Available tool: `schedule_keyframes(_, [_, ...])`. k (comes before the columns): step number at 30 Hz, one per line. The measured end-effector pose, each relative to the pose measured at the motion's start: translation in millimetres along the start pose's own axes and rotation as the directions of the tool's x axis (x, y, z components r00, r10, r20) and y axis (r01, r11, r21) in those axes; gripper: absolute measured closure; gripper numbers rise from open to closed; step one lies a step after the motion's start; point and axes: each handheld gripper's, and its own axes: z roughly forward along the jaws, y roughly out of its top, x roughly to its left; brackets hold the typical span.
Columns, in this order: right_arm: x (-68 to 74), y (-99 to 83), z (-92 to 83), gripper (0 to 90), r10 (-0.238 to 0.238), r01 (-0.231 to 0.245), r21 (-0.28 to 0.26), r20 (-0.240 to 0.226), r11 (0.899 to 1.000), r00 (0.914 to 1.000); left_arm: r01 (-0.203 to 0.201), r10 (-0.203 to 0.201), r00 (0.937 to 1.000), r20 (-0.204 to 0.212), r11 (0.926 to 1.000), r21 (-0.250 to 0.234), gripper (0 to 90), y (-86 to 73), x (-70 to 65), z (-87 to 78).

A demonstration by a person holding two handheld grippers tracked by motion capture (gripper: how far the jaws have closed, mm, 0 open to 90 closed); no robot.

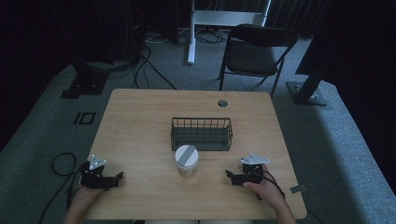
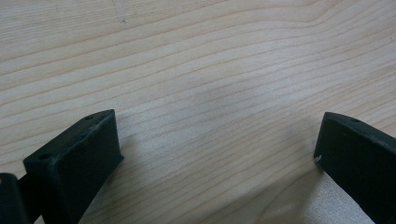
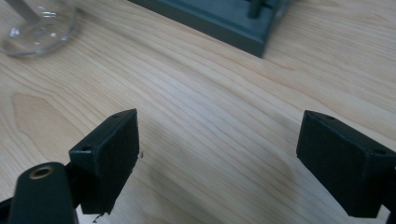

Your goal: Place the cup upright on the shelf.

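High view: jar [image 1: 187, 160] upright, lid [image 1: 187, 154] up

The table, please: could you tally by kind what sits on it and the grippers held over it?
Wire basket, dark green: 1
Clear jar with a white lid: 1
Handheld grippers, both with jaws apart and holding nothing: 2, the left gripper and the right gripper
Total: 4, on the wooden table
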Motion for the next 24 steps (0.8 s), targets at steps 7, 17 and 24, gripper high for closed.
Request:
schedule_keyframes(7, [12.6,7.4,5.6,13.1,-0.011,0.010,-0.014,-0.067,1.000,0.9977,0.000,0.000,1.0000,0.000,1.0000,0.002,0.5,0.1,0.0,-0.2])
schedule_keyframes(17, [38.0,19.8,11.6,13.0,-0.085,0.079,-0.049,-0.142,0.996,0.9862,0.002,-0.002,1.0000,0.000,1.0000,0.000,0.5,0.0,-0.1,0.0])
schedule_keyframes(24, [52.3,25.7,17.2,13.0,-0.118,0.107,-0.072,-0.175,0.992,0.9775,0.002,-0.002,1.0000,0.000,1.0000,0.000,0.5,0.1,-0.1,0.0])
